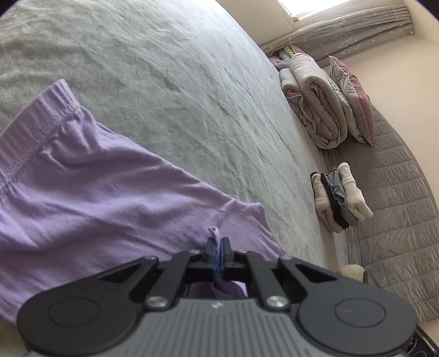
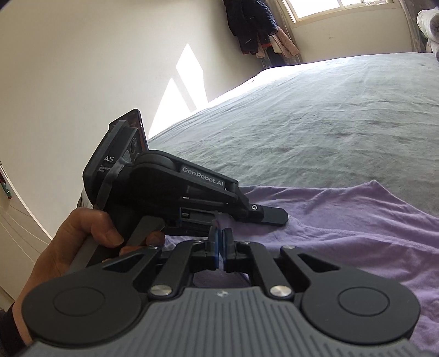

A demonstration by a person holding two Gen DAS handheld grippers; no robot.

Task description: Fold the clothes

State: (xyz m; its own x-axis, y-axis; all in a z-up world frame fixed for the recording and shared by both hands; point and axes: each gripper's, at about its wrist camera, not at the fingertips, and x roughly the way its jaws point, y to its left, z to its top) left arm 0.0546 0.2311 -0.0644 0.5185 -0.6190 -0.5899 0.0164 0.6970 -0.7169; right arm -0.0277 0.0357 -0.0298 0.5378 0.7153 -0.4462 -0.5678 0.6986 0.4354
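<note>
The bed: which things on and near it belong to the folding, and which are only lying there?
Job: lilac cotton garment; left gripper, shut on its fabric; right gripper, shut.

Lying about: stack of folded white, black and grey clothes; rolled grey-pink quilt; pink pillow.

I'm working in a home bedroom: a bed (image 1: 170,90) is filling my view, folded quilts (image 1: 315,104) are sitting at two o'clock, coats (image 2: 251,24) are hanging at twelve.

Bed (image 1: 192,90) under grey sheet; rolled quilts (image 1: 315,101), pink pillow (image 1: 354,98), folded stack (image 1: 340,197) on quilted mat (image 1: 389,192); coats (image 2: 249,24) by window (image 2: 337,7).
</note>
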